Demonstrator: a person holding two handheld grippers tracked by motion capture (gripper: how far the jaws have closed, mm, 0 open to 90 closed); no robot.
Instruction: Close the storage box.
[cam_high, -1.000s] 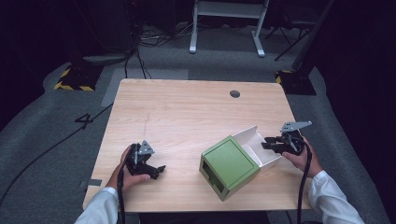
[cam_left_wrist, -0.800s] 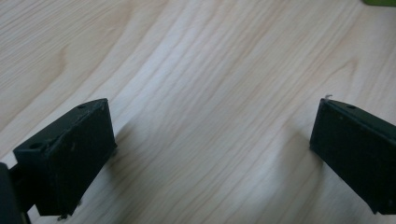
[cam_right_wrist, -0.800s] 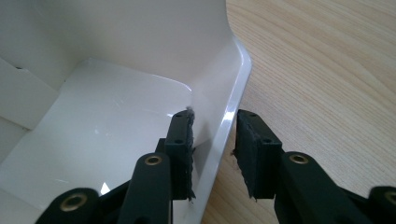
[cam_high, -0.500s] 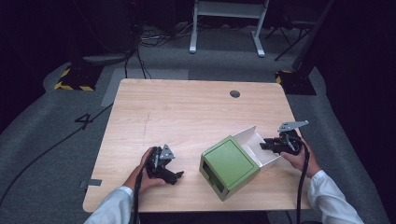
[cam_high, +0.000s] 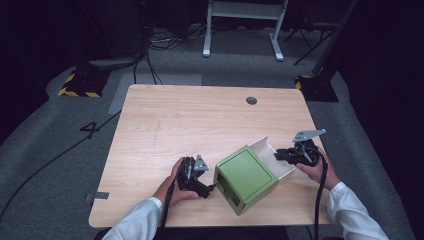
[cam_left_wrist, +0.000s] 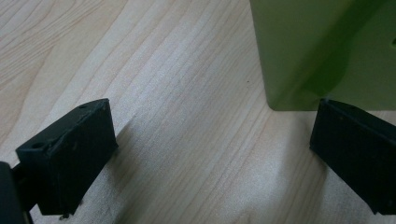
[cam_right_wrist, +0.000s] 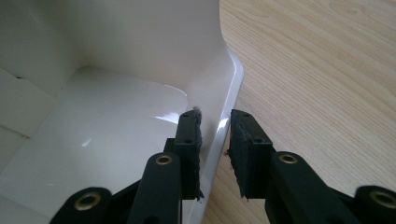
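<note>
1. Black jaws of the right gripper (cam_right_wrist: 214, 140) are pinched on the front wall of the white drawer (cam_right_wrist: 116, 140), one jaw inside the drawer and one outside, with the thin white wall between them.
2. In the high view the right gripper (cam_high: 285, 155) sits at the drawer's (cam_high: 272, 155) outer end, held by the person's right hand (cam_high: 312, 167), with a grey three-cornered plate on top of it.
3. The drawer stands pulled partway out of the green box (cam_high: 246, 179), toward the right edge of the tabletop (cam_high: 200, 120).
4. The left gripper's (cam_left_wrist: 210, 154) jaws are spread wide, both low over the wood; the right-hand jaw in its own view lies just at the bottom corner of the green box (cam_left_wrist: 327, 51), though whether it touches is hard to tell. Nothing lies between the jaws but bare wood.
5. From above, the left gripper (cam_high: 212, 189) points at the box's left face, held by the left hand (cam_high: 175, 185), which rests on the tabletop near its front edge.
6. The box sits turned at an angle near the front right of the tabletop, with both white-sleeved forearms coming in from below.
</note>
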